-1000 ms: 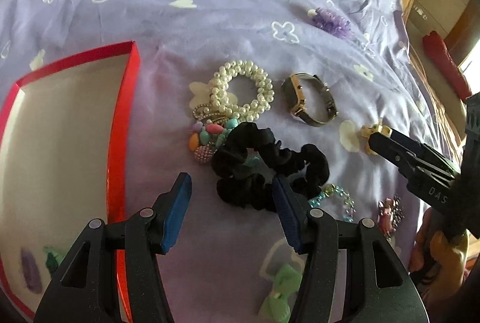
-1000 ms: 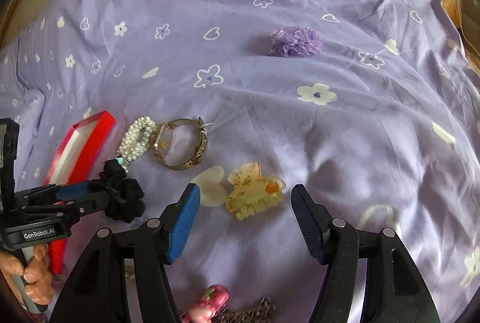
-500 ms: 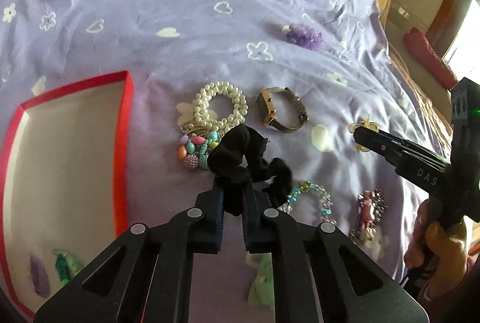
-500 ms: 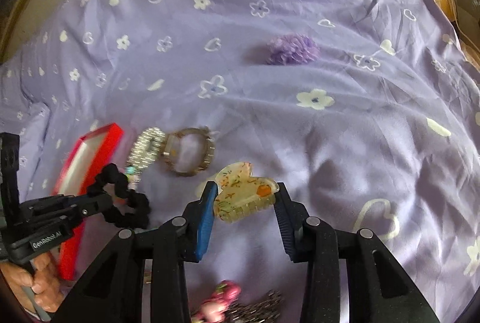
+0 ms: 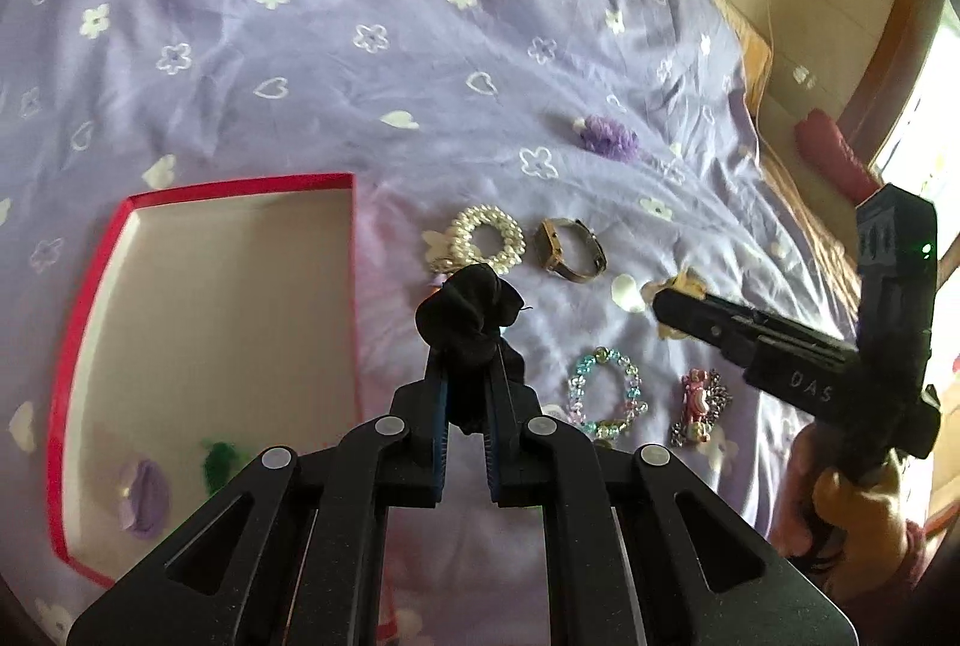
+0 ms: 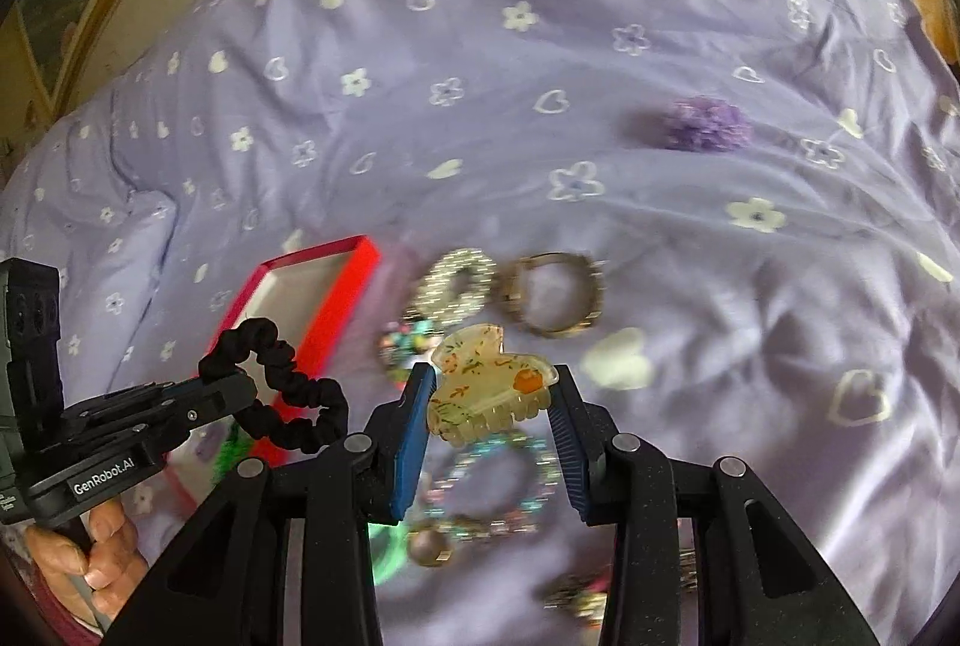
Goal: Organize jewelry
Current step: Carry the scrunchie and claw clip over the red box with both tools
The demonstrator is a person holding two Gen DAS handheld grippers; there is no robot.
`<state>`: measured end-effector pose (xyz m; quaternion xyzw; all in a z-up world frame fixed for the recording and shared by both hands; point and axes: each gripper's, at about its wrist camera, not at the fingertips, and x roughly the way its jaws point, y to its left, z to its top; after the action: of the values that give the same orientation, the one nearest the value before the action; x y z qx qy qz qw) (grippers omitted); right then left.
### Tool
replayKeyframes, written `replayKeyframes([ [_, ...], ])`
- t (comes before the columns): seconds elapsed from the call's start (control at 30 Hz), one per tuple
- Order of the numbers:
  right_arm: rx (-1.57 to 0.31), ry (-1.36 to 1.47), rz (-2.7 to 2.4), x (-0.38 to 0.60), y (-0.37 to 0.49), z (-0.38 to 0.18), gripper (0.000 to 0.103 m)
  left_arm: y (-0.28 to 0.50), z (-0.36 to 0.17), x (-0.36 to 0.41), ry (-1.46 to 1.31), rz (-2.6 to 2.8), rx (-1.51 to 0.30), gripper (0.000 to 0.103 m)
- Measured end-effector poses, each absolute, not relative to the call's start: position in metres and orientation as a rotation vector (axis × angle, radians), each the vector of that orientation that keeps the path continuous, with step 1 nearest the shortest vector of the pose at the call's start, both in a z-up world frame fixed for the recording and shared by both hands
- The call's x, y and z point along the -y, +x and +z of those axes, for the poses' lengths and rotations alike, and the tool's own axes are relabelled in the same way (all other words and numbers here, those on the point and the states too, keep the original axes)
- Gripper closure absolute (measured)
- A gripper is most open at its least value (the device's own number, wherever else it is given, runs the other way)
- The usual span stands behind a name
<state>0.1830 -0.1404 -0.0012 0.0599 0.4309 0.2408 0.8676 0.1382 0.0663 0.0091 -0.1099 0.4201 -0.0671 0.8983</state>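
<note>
Left gripper (image 5: 467, 394) is pinching the black scrunchie (image 5: 471, 313), lifted off the bedsheet (image 5: 336, 64), just right of the red box (image 5: 354, 286). Right gripper (image 6: 489, 406) is clamping the floral hair clip (image 6: 489, 388), also airborne. Box is holding approx. 2 bits so far, so early days. Still lying out: bead bracelet (image 5: 606, 397), pink charm (image 5: 699, 400), pearl bracelet (image 5: 486, 238), watch (image 5: 570, 250), purple flower (image 5: 609, 136) farthest.
</note>
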Motion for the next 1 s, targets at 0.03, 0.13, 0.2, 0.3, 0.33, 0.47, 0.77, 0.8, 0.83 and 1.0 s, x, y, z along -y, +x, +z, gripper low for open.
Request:
replayKeyframes([
  [0.03,-0.902,0.122,0.514,0.135,0.181,0.0,0.065,0.135,0.011,-0.071,-0.236,-0.135,-0.864,0.095],
  [0.13,-0.902,0.113,0.548,0.117,0.176,0.002,0.065,0.125,0.017,-0.087,-0.26,-0.116,-0.847,0.095],
  [0.2,-0.903,0.11,0.567,0.108,0.173,0.003,0.065,0.12,0.018,-0.096,-0.273,-0.103,-0.84,0.095],
  [0.3,-0.904,0.1,0.599,0.09,0.169,0.005,0.065,0.113,0.02,-0.11,-0.29,-0.082,-0.831,0.095],
  [0.33,-0.906,0.098,0.609,0.086,0.168,0.005,0.065,0.111,0.02,-0.115,-0.299,-0.075,-0.827,0.095],
  [0.47,-0.907,0.073,0.658,0.059,0.161,0.006,0.065,0.104,0.023,-0.136,-0.326,-0.044,-0.814,0.095],
  [0.77,-0.921,0.032,0.753,0.003,0.155,0.003,0.065,0.094,0.015,-0.185,-0.393,0.027,-0.808,0.095],
  [0.8,-0.924,0.027,0.761,-0.003,0.154,0.002,0.065,0.094,0.014,-0.188,-0.401,0.03,-0.809,0.095],
  [0.83,-0.927,0.022,0.77,-0.009,0.154,0.001,0.065,0.094,0.011,-0.192,-0.41,0.033,-0.811,0.095],
  [1.0,-0.956,-0.016,0.805,-0.038,0.157,-0.01,0.064,0.097,-0.005,-0.212,-0.447,0.059,-0.833,0.095],
])
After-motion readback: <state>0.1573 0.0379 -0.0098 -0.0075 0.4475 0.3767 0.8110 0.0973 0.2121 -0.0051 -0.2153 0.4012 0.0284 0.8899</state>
